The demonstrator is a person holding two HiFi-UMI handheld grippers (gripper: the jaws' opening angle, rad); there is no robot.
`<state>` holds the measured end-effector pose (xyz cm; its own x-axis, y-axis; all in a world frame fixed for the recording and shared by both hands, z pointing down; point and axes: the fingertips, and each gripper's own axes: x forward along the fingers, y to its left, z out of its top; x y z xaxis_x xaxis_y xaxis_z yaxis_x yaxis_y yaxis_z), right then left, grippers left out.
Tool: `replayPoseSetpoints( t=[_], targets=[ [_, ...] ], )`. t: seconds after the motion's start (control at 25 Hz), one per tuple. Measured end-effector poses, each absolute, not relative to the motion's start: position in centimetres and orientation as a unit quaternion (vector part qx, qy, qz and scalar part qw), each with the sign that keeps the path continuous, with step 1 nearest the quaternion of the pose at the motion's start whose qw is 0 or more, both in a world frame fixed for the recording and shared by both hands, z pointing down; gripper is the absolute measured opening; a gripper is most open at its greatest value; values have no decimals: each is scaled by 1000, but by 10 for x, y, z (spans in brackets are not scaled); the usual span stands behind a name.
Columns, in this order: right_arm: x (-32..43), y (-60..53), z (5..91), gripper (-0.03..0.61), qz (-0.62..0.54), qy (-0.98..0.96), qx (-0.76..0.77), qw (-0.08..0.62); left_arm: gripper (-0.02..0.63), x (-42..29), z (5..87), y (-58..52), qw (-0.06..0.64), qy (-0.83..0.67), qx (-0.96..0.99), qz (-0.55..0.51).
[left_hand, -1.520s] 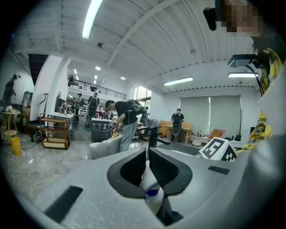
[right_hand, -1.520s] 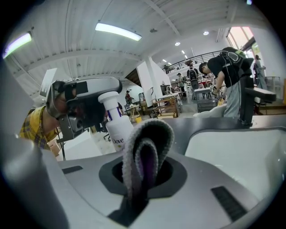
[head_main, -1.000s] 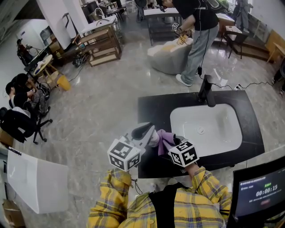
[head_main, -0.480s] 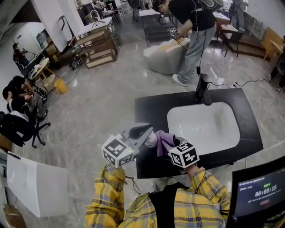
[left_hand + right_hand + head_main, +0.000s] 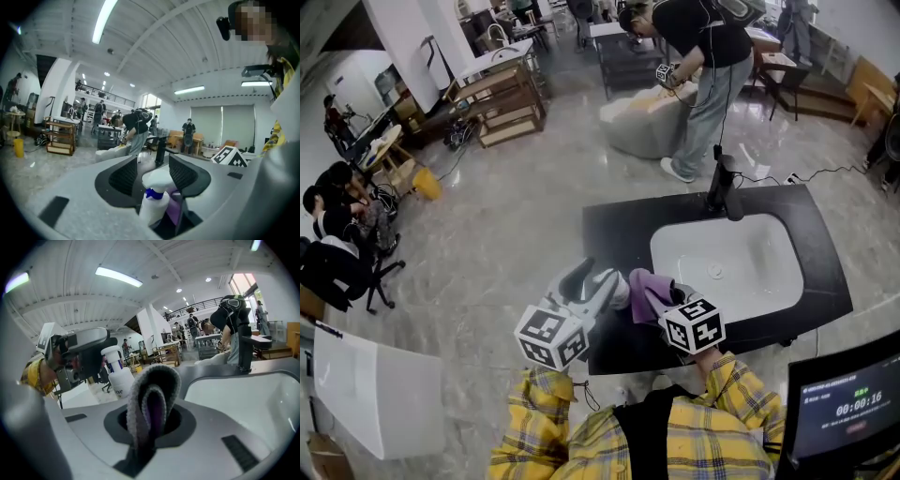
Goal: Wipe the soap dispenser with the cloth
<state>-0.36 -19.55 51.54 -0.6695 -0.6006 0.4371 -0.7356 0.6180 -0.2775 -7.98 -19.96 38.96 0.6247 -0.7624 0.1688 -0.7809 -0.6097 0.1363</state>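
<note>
Left gripper (image 5: 591, 281) open around the soap dispenser (image 5: 621, 291); right gripper (image 5: 664, 300) clamped on the cloth (image 5: 647, 287).
Both grippers are held side by side, pointing slightly downward over the table's (image 5: 619, 234) near edge. The left jaws have just been opening, with the dispenser upright between them (pads not pressing it). The looped cloth is pinched in the right jaws, just right of the dispenser.

Left gripper (image 5: 598, 276) lets go: its jaws, clamped on the soap dispenser (image 5: 620, 292) a second ago, have just been opening and now stand apart around it.
</note>
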Motion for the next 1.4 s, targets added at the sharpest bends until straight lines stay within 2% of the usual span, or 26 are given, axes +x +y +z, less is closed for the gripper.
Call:
replayPoseSetpoints(
  t=[0.16,0.32,0.76,1.04,1.4],
  targets=[
    [-3,-195,514,41,219,-888,375,150,212,-80,401,-192,109,-494,860,66],
    [-6,-196,513,41,218,-889,375,149,218,-82,408,-189,142,-535,831,62],
    [-8,-198,512,41,216,-891,371,147,242,-73,411,-203,104,-613,780,77],
    [-10,-196,515,41,218,-891,369,148,242,-74,432,-211,146,-608,777,76],
    [-11,-193,512,41,219,-892,367,149,230,-73,428,-208,139,-557,817,60]
  ],
)
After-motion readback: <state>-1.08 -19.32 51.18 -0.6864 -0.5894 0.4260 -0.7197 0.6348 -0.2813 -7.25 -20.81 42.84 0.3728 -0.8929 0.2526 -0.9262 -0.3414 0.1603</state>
